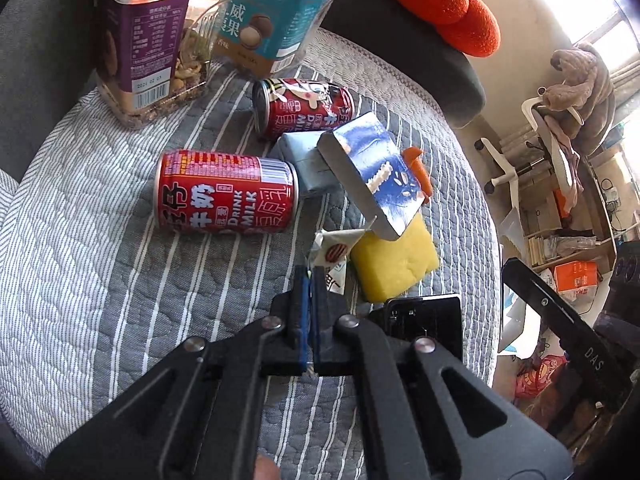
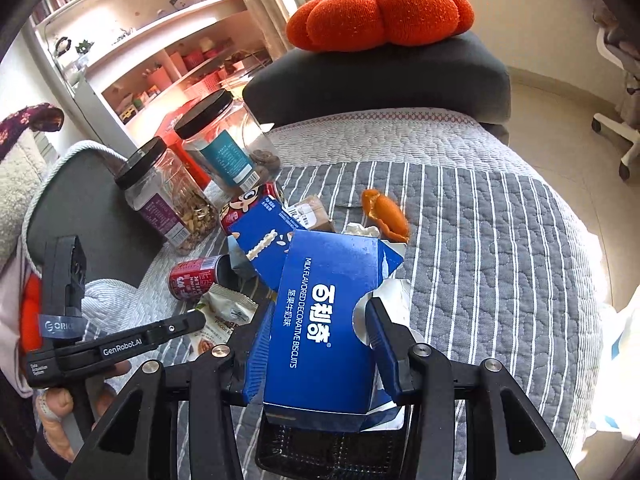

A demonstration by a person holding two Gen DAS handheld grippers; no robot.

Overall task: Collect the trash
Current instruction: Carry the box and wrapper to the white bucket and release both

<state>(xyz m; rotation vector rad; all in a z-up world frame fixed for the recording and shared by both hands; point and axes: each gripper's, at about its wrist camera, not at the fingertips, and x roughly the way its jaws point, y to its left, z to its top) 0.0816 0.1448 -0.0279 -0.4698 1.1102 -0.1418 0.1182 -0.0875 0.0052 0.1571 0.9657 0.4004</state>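
My right gripper [image 2: 316, 316] is shut on a blue biscuit box [image 2: 324, 320], torn at one side, held above the striped quilt. The left wrist view shows that box [image 1: 372, 168] tilted over a yellow sponge [image 1: 392, 264]. My left gripper [image 1: 310, 276] is shut, its tips by a small white snack wrapper [image 1: 334, 254]; a grip on it is not clear. Two red milk cans [image 1: 226, 194] [image 1: 304, 106] lie on their sides. An orange peel [image 2: 384, 214] and a pale blue packet [image 1: 302, 160] lie near them.
Two clear snack jars [image 2: 168, 196] [image 2: 226, 148] stand at the back left. A dark cushion [image 2: 376, 80] carries an orange pumpkin pillow [image 2: 380, 12]. A black phone [image 1: 424, 320] lies near the quilt's [image 2: 500, 240] edge. Office chair [image 1: 560, 136] and floor clutter lie to the right.
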